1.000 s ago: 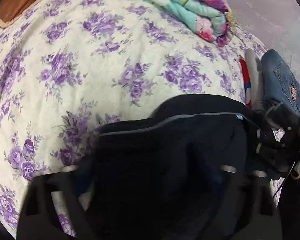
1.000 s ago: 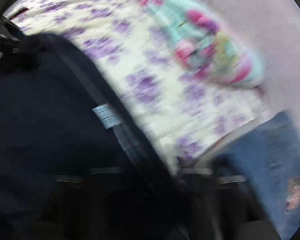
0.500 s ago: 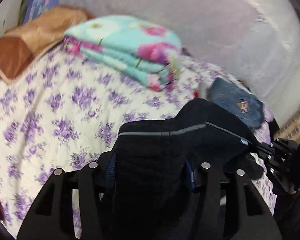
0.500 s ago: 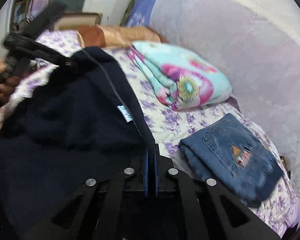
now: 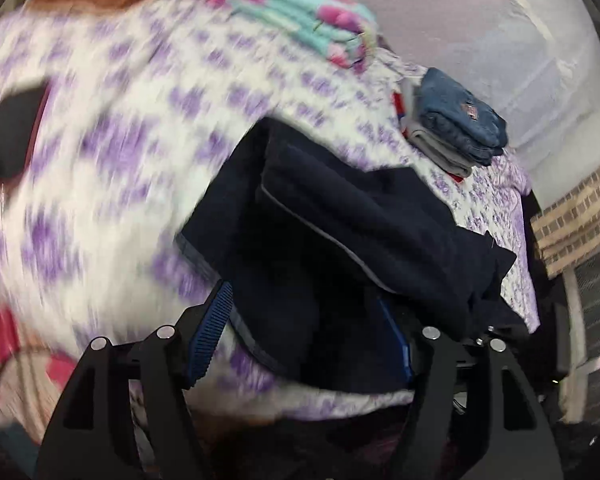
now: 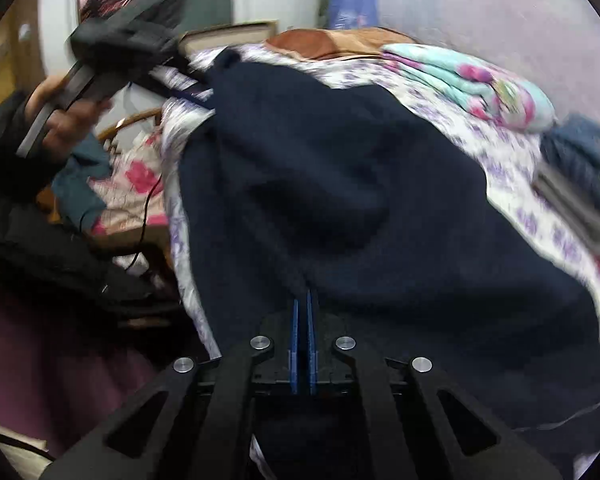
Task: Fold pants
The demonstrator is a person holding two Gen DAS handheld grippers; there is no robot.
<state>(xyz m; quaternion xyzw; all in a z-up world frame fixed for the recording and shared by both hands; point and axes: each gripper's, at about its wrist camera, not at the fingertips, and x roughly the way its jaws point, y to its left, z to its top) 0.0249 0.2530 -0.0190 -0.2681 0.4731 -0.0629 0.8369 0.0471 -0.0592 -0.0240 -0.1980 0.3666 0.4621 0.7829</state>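
— Pants [image 5: 340, 232] first: where do they lie?

— Dark navy, heaped on the purple-flowered bedspread [image 5: 112, 128], spreading from centre toward 4 o'clock in the left wrist view.

— And the tongs?

— Left gripper [image 5: 300, 320] spread wide, cloth bunched between its blue pads; right gripper [image 6: 302, 320] pressed together, pinching the pants' edge.

— The room?

— Folded floral blanket [image 5: 300, 12] at 12 o'clock, folded jeans [image 5: 456, 120] stacked at 2 o'clock — a pale wall [image 5: 500, 20] behind, a brick wall [image 5: 576, 220] at 3 o'clock.
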